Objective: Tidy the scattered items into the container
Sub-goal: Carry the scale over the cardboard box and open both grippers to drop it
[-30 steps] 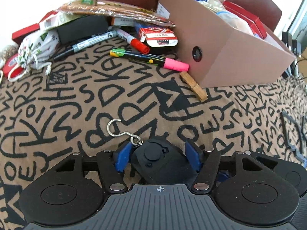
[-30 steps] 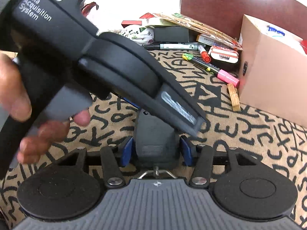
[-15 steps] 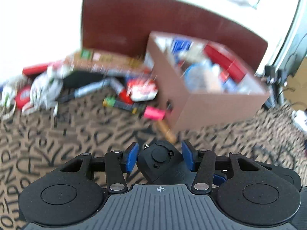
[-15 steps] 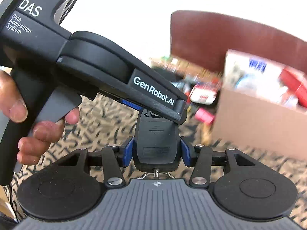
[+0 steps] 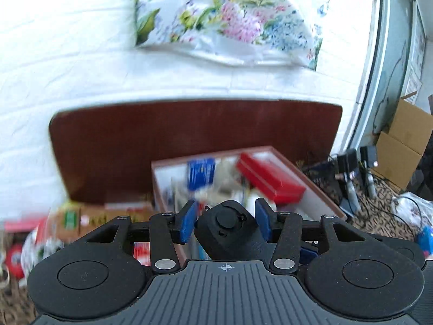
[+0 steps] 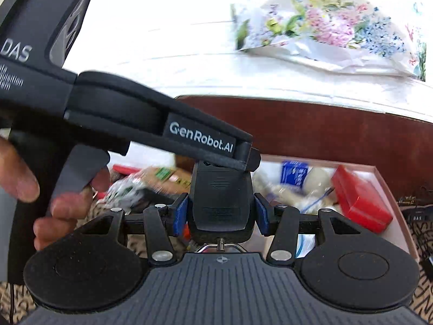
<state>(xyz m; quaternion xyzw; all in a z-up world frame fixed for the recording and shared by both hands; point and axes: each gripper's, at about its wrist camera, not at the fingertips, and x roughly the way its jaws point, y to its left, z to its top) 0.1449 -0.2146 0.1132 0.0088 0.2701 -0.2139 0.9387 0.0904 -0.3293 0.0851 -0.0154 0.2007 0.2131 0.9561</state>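
Note:
A black hanging scale (image 5: pixel 227 233) with a metal hook is off the surface, held at both ends. My left gripper (image 5: pixel 226 216) has its blue pads against the round end, and its jaws are closing on it. My right gripper (image 6: pixel 220 214) is shut on the flat body of the scale (image 6: pixel 220 195), with the metal hook (image 6: pixel 220 246) just below. The cardboard box (image 5: pixel 319 189) sits straight ahead and lower, full of items, among them a red case (image 5: pixel 270 181). In the right wrist view the box (image 6: pixel 392 197) is to the right.
A person's hand (image 6: pixel 21 178) grips the left tool's handle. Blurred packets and a pouch (image 5: pixel 54 233) lie left of the box on the letter-patterned cover. A brown headboard (image 5: pixel 162 140) and a floral cloth (image 5: pixel 230 21) stand behind. Cables and cartons (image 5: pixel 400 151) crowd the right.
Both grippers have risen together with the scale from the patterned cover toward the box. The left jaws have narrowed onto the scale's end. The views now look over the box's open top.

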